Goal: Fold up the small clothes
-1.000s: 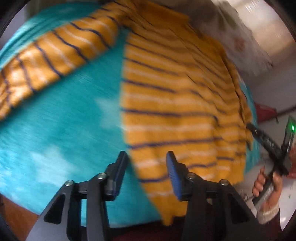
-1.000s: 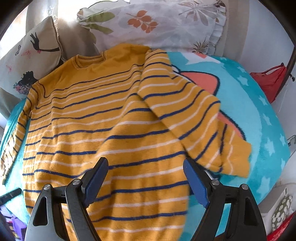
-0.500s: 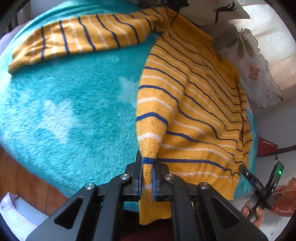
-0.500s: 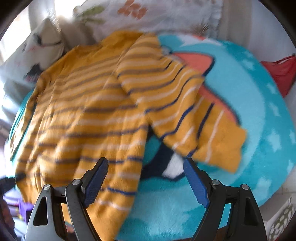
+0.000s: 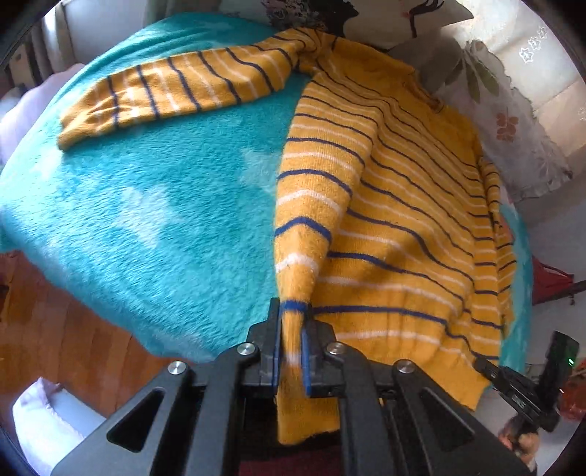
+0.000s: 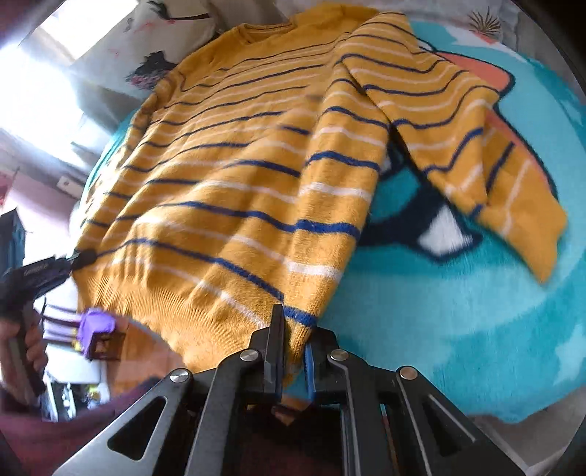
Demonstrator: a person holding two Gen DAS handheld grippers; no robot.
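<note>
Blanket (image 5: 139, 205): teal plush with pale stars and a cartoon print, covering the bed; pillows (image 6: 154, 40) along its far edge.

Sweater (image 5: 403, 227): yellow knit, navy and white stripes, lying face up on the blanket. Long axis runs away from both grippers, hem nearest, collar (image 6: 263, 27) farthest, by the pillows. One sleeve (image 5: 175, 91) lies spread sideways to the left in the left wrist view; the other sleeve (image 6: 476, 146) angles out to the right in the right wrist view, cuff near the cartoon print.

Left gripper (image 5: 291, 351): jaws closed down to the thickness of the knit, pinching the hem corner on the left side. Fabric rises from the blanket in a taut ridge toward this grip.

Right gripper (image 6: 293, 351): jaws likewise nearly together on the hem at the opposite corner; the knit is lifted and blurred here.

Judgement: with each hand on its own hem corner, the coming fold turns on carrying the hem forward along the long axis toward the collar. Both sleeves lie outside the body panel and would likely need tucking in.

Writing: none legible on the sweater. Small print on the other gripper's body in the right wrist view, too blurred to read.
</note>
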